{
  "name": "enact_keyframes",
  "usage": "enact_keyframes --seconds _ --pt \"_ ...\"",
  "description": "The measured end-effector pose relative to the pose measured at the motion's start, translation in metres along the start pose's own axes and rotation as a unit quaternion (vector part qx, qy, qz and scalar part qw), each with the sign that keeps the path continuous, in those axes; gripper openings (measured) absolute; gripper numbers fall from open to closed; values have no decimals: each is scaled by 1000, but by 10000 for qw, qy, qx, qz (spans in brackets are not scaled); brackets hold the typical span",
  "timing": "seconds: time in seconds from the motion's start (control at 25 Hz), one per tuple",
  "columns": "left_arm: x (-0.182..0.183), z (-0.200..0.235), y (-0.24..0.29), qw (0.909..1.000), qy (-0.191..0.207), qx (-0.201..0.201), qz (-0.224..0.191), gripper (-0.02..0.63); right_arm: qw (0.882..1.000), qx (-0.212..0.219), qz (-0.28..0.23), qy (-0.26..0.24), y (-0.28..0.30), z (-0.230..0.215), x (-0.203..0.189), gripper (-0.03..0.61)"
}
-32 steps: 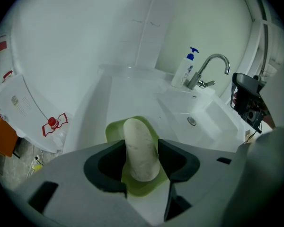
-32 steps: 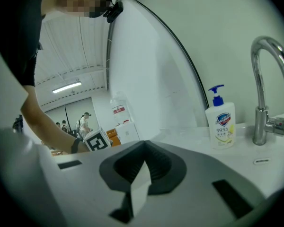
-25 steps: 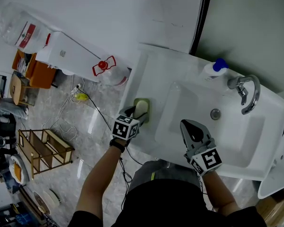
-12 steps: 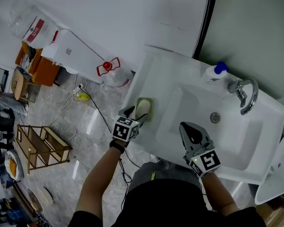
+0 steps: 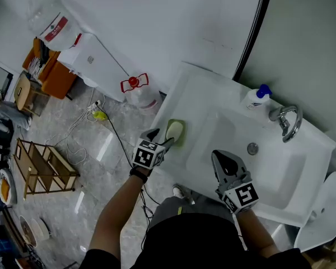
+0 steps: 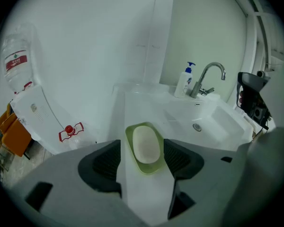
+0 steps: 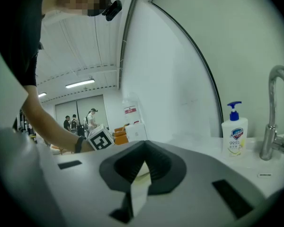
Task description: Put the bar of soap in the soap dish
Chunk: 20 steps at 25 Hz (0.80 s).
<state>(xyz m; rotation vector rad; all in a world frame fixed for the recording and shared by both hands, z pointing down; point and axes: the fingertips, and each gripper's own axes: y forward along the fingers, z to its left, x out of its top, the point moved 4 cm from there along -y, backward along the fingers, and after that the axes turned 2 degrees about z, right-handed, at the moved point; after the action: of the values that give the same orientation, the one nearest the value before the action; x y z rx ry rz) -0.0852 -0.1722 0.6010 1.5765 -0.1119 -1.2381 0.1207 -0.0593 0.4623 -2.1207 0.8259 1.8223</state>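
A pale oval bar of soap [image 5: 174, 130] lies in the green soap dish [image 5: 181, 142] on the left rim of the white sink [image 5: 201, 88]. My left gripper [image 5: 161, 138] hangs open just short of the dish, tilted down at it. In the left gripper view the soap [image 6: 146, 144] rests in the dish [image 6: 143, 167], framed by the two apart fingers [image 6: 104, 162], which do not touch it. My right gripper [image 5: 224, 157] hovers over the front edge of the basin, its jaws together and empty; in its own view the right gripper [image 7: 144, 145] points roughly level.
A soap dispenser bottle [image 5: 256, 97] and a chrome faucet [image 5: 288, 122] stand at the sink's back, with the drain [image 5: 252, 148] in the basin. Left of the sink, on the floor, are a water bottle [image 5: 135, 91], a cable [image 5: 109, 125] and a wooden rack [image 5: 45, 167].
My left gripper has drawn back and up a little from the dish, leaving the soap lying in it. The right gripper has shifted slightly and stays shut.
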Motion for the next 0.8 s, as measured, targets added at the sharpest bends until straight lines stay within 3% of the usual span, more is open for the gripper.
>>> enact_keyframes --seconds 0.8 --pt "-8 11 -42 9978 -424 -14 -510 121 9988 -194 -193 -399 -22 36 35 12"
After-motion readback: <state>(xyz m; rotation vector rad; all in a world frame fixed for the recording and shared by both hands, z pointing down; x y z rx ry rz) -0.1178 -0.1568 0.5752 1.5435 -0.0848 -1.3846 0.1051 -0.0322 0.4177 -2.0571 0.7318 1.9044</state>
